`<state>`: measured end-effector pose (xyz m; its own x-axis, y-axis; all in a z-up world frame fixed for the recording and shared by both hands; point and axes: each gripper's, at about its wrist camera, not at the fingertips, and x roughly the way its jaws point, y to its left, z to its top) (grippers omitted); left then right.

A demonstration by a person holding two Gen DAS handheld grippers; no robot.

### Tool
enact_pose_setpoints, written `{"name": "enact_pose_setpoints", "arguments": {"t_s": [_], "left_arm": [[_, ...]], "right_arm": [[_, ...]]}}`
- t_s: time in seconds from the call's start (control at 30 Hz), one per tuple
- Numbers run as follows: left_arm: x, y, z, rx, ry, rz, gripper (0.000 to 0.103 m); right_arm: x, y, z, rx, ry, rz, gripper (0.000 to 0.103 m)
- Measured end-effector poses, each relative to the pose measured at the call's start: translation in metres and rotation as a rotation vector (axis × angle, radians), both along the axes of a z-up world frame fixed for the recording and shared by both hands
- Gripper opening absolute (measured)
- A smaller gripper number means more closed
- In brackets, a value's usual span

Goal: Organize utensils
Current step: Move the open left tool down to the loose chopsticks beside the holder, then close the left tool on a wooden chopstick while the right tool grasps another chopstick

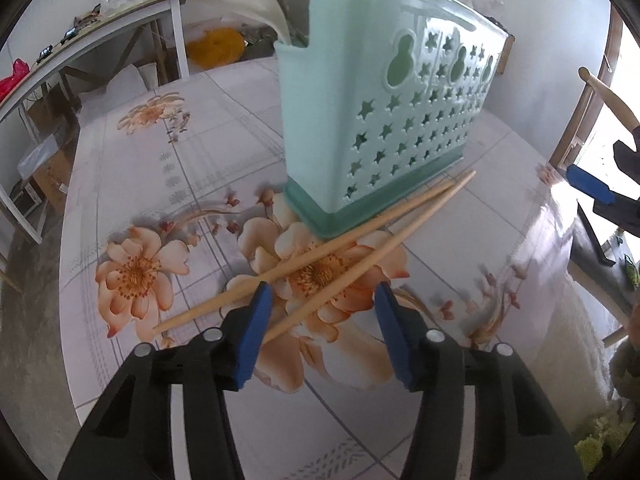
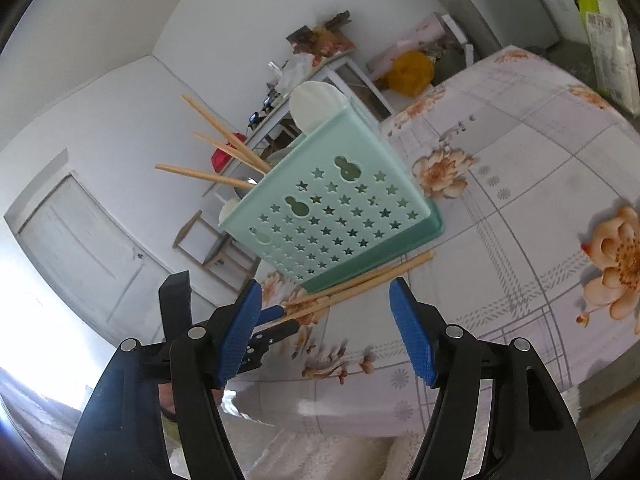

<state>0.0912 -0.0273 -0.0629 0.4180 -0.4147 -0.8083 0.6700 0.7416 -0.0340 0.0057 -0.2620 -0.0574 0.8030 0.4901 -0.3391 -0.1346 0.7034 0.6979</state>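
Observation:
A mint-green utensil holder [image 1: 360,112] with star cut-outs stands upright on the flowered table [image 1: 168,168]. Two loose wooden chopsticks [image 1: 348,240] lie crossed on the cloth against its base. My left gripper [image 1: 323,286] hangs just above their near ends, jaws apart. One stick runs between the pads and the other passes under the left pad [image 1: 256,320]. In the right wrist view the holder [image 2: 336,208] has three chopsticks [image 2: 224,140] and a white spoon [image 2: 316,104] in it. My right gripper [image 2: 325,285] is open and empty, short of the loose chopsticks [image 2: 368,276].
A white side table [image 1: 120,28] with clutter and a yellow bag [image 1: 216,44] stand beyond the far table edge. A wooden chair [image 2: 212,248] and a white door [image 2: 80,240] are behind the holder. A pale fuzzy cloth [image 2: 340,456] lies at the near edge.

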Motion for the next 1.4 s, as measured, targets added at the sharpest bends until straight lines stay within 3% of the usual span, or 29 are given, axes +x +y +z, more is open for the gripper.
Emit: {"name": "enact_pose_setpoints", "arguments": {"t_s": [0.2, 0.37, 0.47, 0.7, 0.93, 1.07, 1.3, 1.4], "left_arm": [[-0.023, -0.009, 0.004, -0.004, 0.044, -0.061, 0.037], [-0.048, -0.021, 0.004, 0.02, 0.032, -0.099, 0.015], [-0.056, -0.027, 0.005, 0.008, 0.049, -0.105, 0.01], [-0.071, -0.035, 0.003, -0.097, 0.164, -0.099, 0.007], [-0.088, -0.05, -0.005, -0.184, 0.283, -0.108, 0.006], [-0.1, -0.061, -0.009, -0.195, 0.309, -0.131, 0.006], [-0.113, -0.074, -0.008, -0.215, 0.309, -0.161, 0.007], [-0.114, -0.078, -0.007, -0.217, 0.293, -0.171, 0.008]], "right_arm": [[0.006, -0.005, -0.02, 0.043, 0.086, -0.008, 0.062], [0.013, 0.004, -0.031, 0.052, 0.171, -0.001, 0.057], [0.016, 0.009, -0.035, 0.038, 0.212, -0.005, 0.054], [0.025, 0.015, -0.043, -0.006, 0.305, -0.05, 0.046], [0.028, 0.02, -0.045, -0.068, 0.341, -0.078, 0.036], [0.031, 0.027, -0.044, -0.137, 0.357, -0.088, 0.032], [0.04, 0.031, -0.044, -0.262, 0.384, -0.116, 0.008], [0.041, 0.036, -0.044, -0.305, 0.379, -0.118, 0.007]]}}
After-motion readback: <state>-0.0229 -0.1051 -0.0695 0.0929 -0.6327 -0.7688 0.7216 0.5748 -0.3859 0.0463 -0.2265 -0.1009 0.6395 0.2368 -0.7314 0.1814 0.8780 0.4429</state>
